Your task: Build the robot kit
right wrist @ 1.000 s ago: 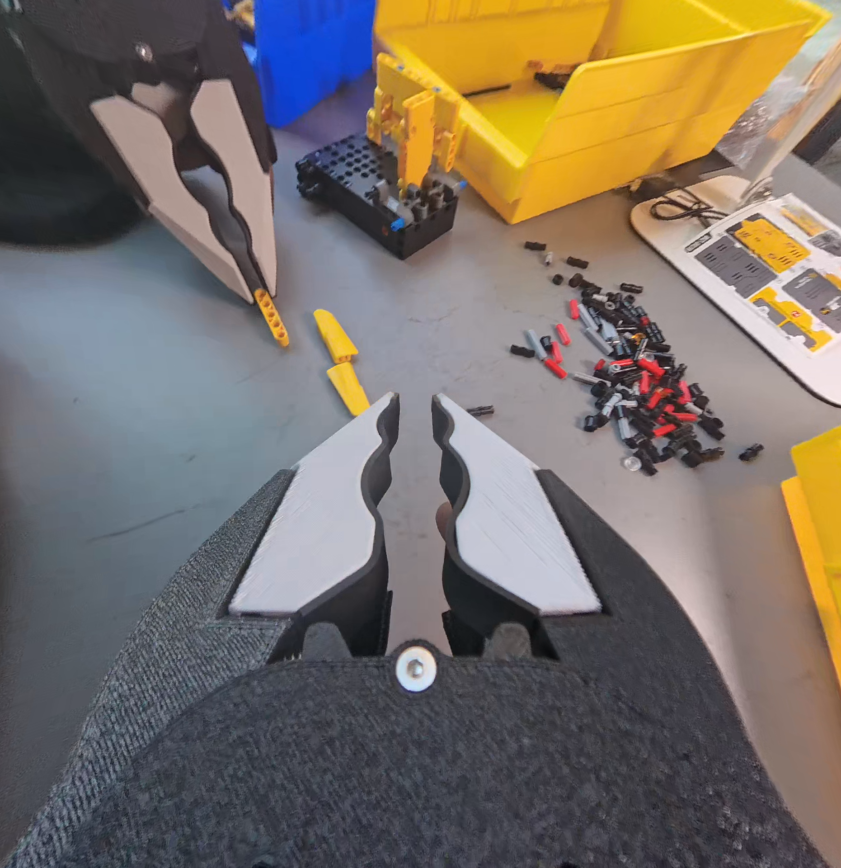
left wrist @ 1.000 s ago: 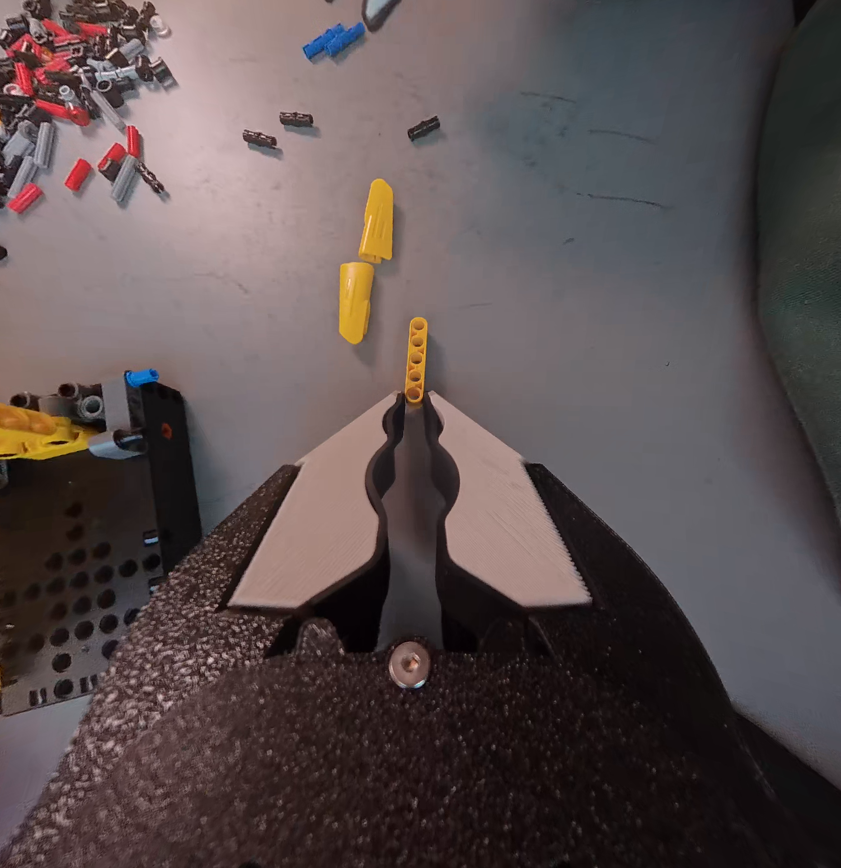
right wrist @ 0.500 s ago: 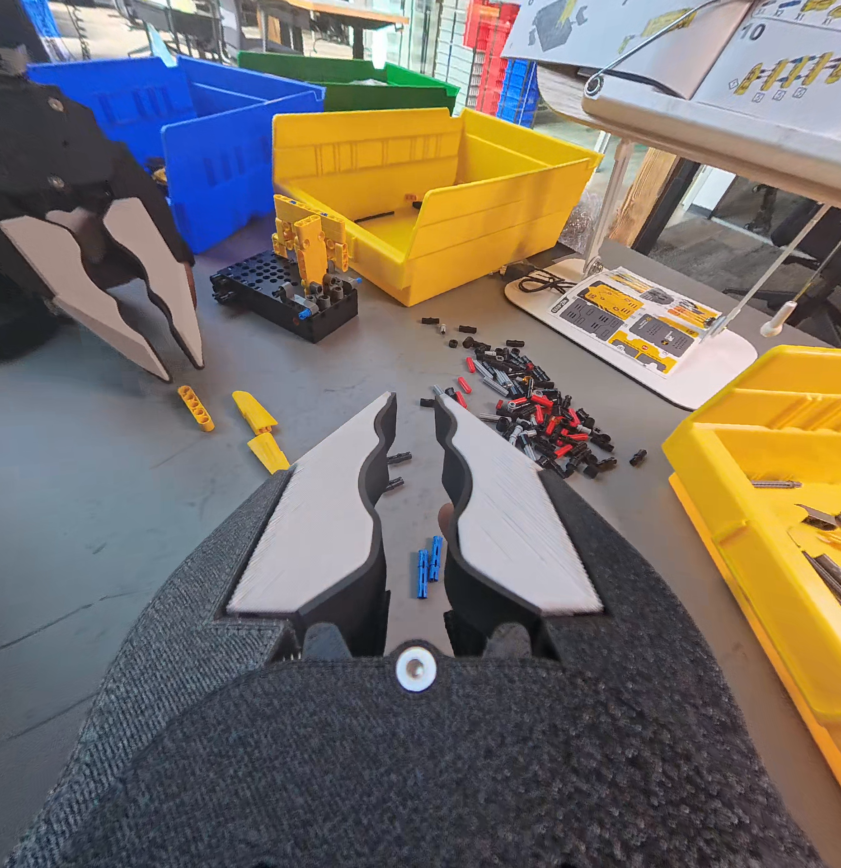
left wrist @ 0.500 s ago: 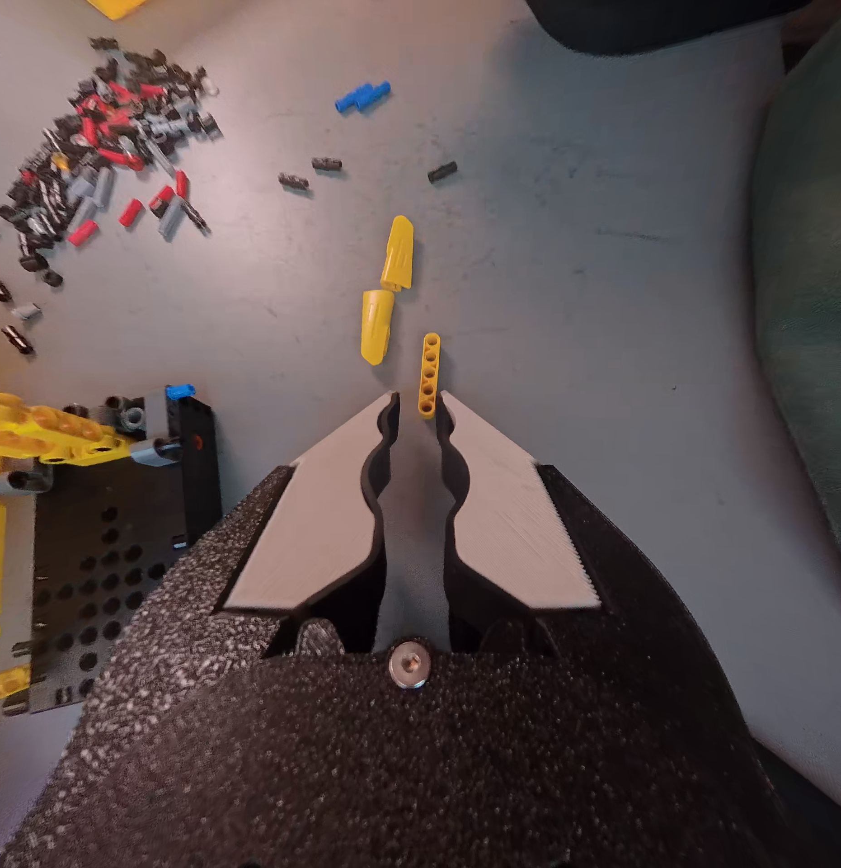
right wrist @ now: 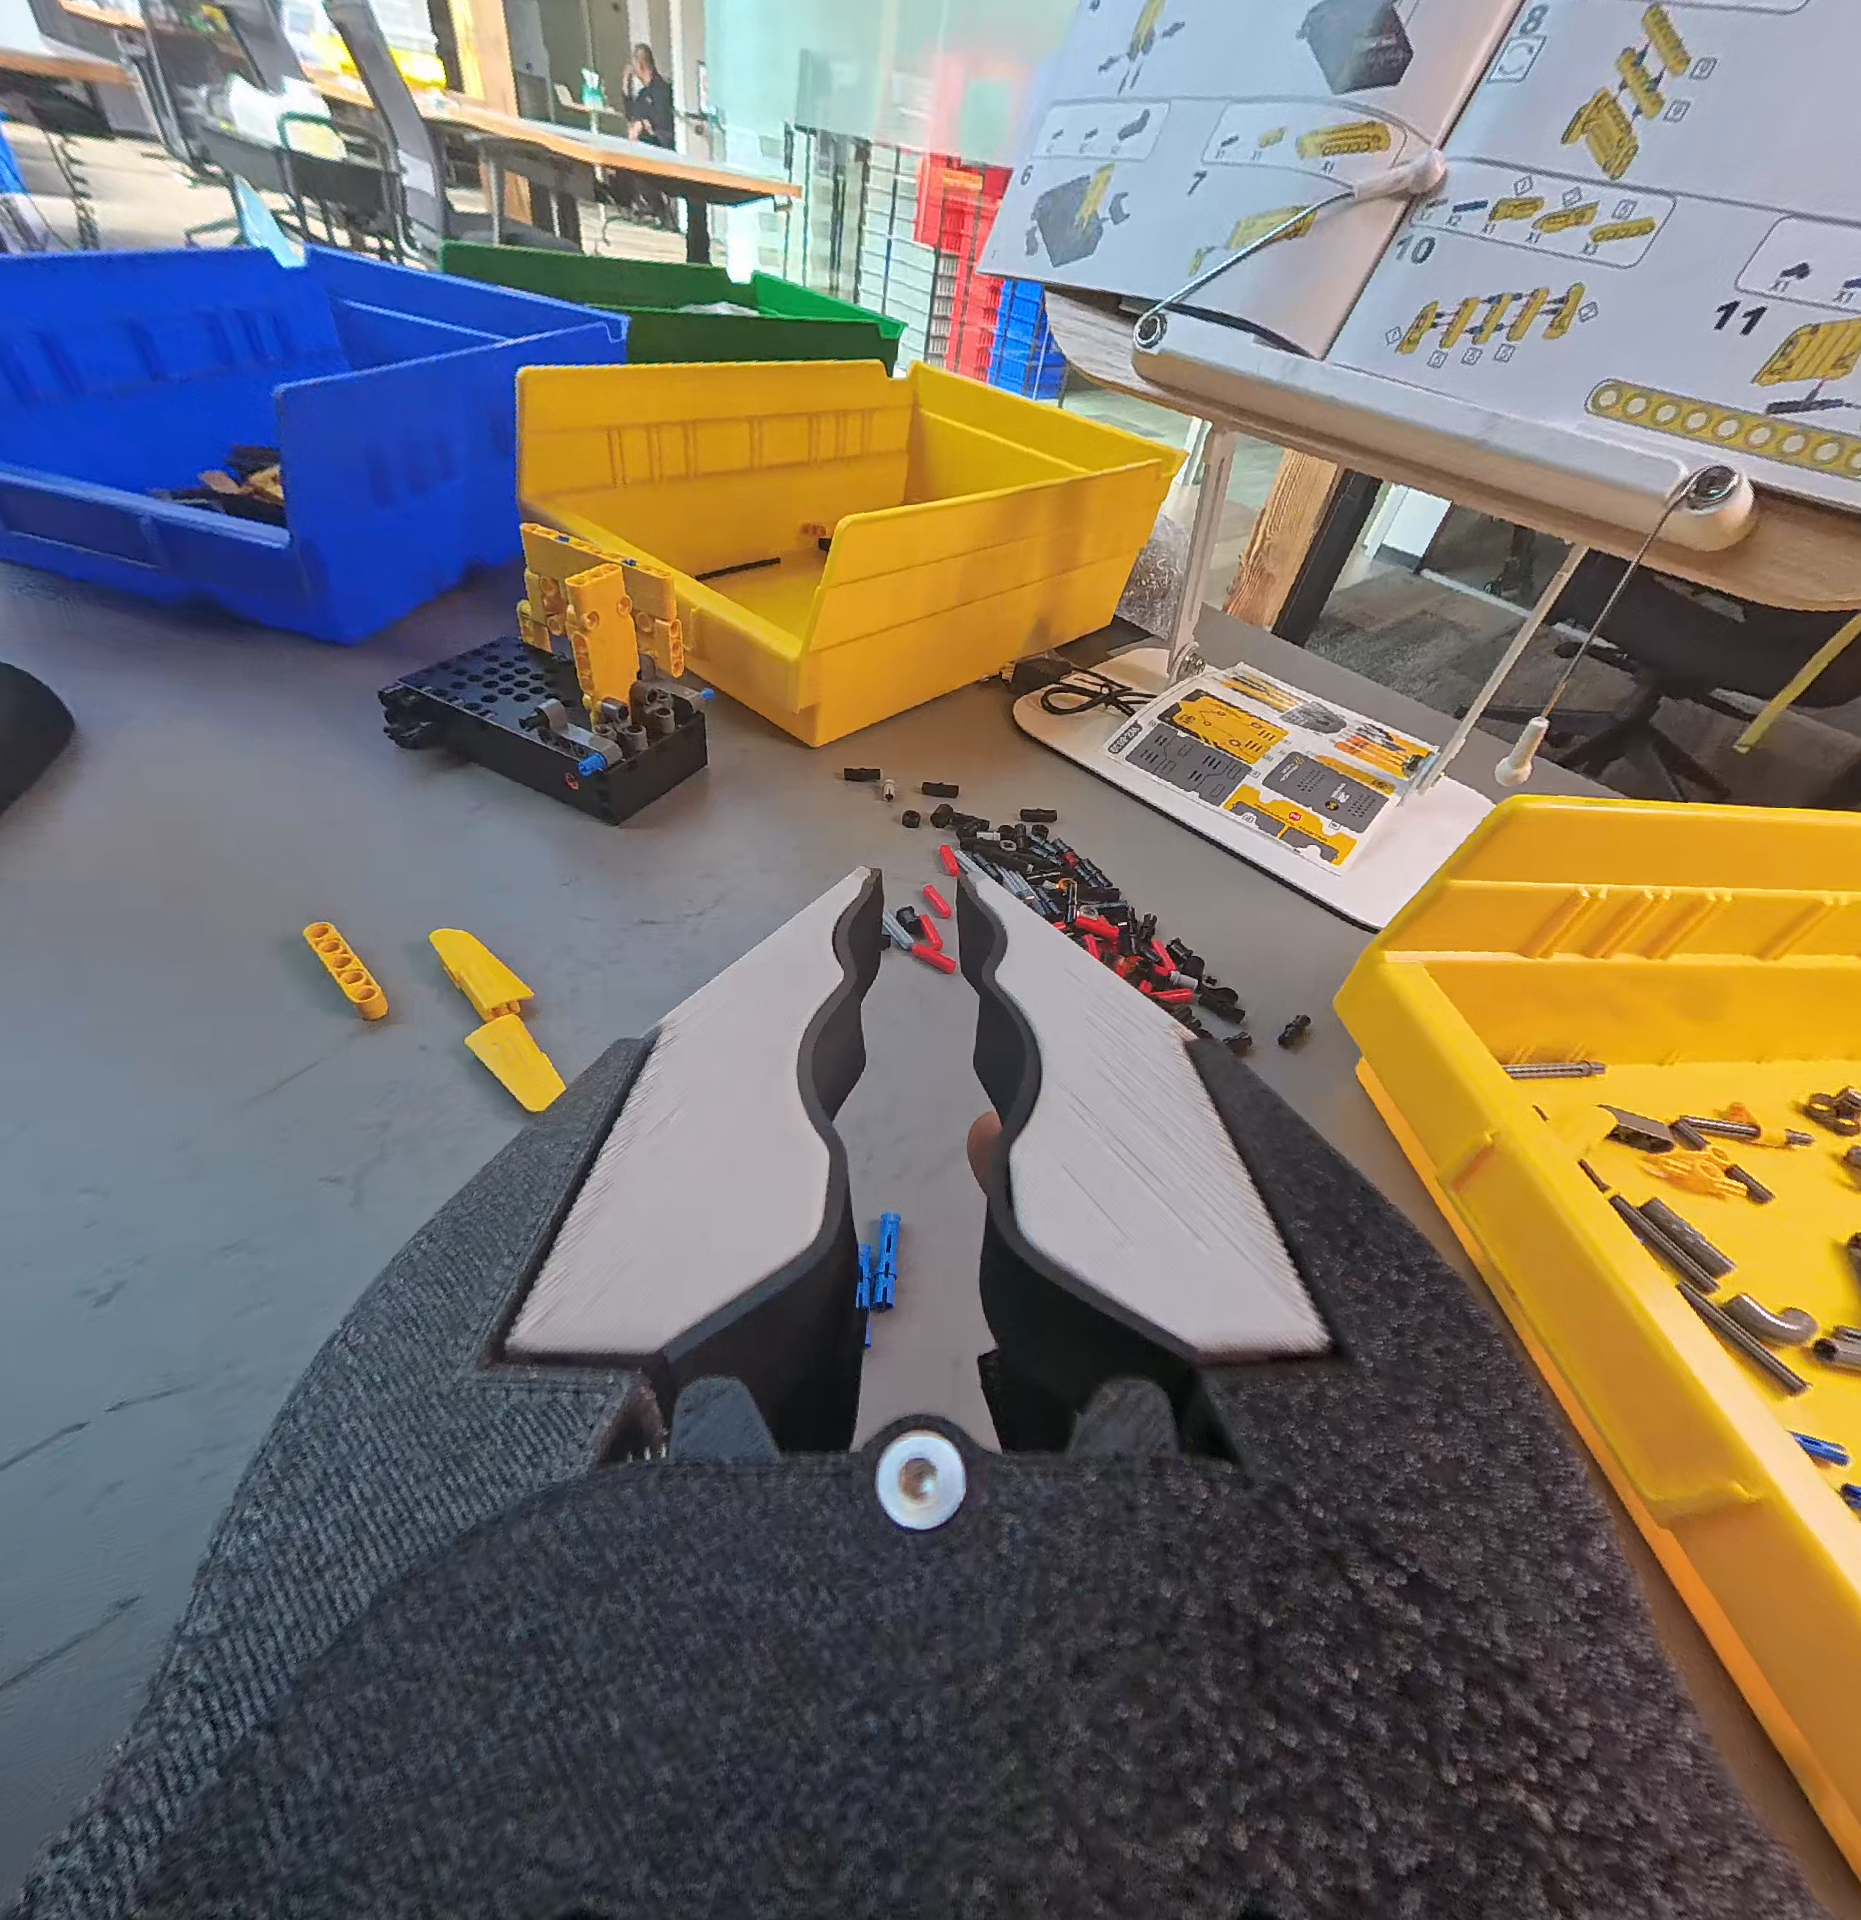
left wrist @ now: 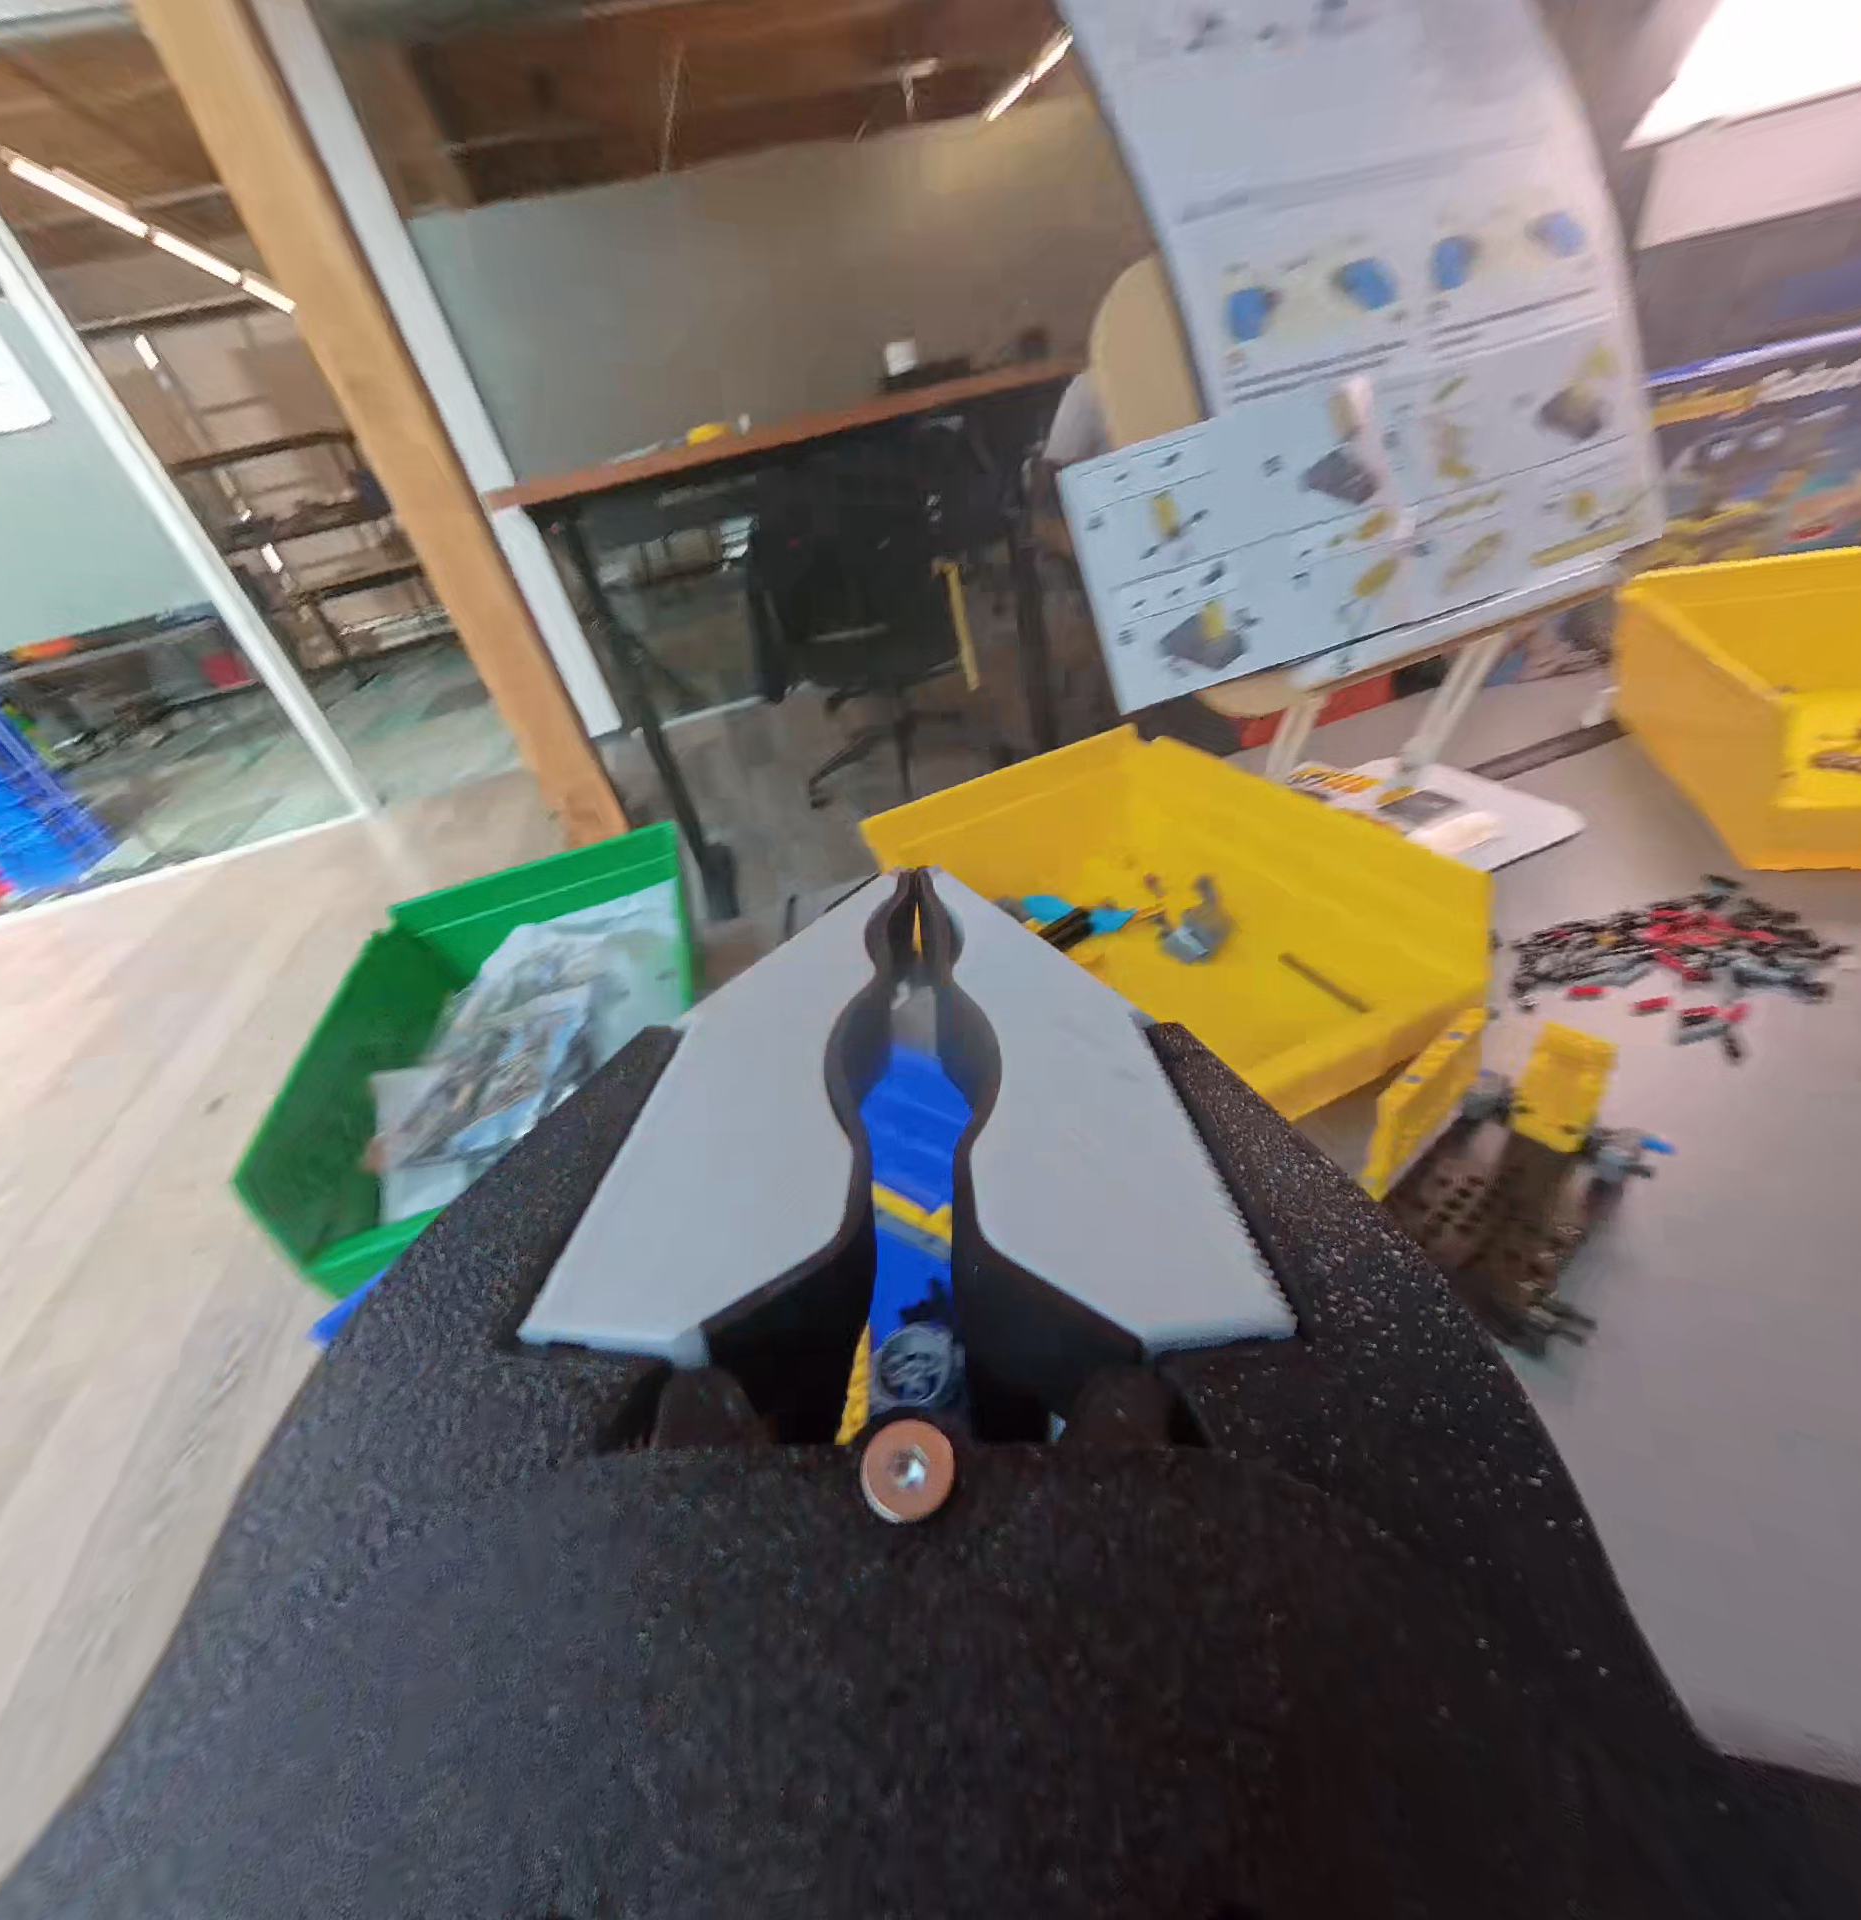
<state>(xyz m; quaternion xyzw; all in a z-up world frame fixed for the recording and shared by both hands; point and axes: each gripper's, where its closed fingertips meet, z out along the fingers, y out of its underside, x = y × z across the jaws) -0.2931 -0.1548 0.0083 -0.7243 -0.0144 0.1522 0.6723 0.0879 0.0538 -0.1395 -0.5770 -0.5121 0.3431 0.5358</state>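
— What's the left gripper point(left wrist: 915, 902) doing?

— It's lifted off the grey worktop point(right wrist: 178, 1143), jaws pressed together at the tips with nothing between them. Through the slot behind the tips you see a blue plastic bin point(left wrist: 910, 1132) below; a green plastic bin point(left wrist: 427, 935) of clear bags sits at centre left, and a yellow plastic bin point(left wrist: 1321, 883) just right of the tips.

— And the right gripper point(right wrist: 918, 899)?

— Low over the worktop, jaws parted and empty. Two small blue pins point(right wrist: 882, 1262) lie between them near the base. Just past the tips is a scattered heap of black, red and grey pins point(right wrist: 1071, 914).

— Anything to the left?

— A short yellow beam with holes point(right wrist: 346, 971) and two yellow wedge-shaped panels point(right wrist: 495, 1013), lying apart at centre left. Farther up, a black perforated block with yellow parts built on it point(right wrist: 552, 717).

— The right edge?

— A shallow yellow tray point(right wrist: 1528, 935) of loose parts.
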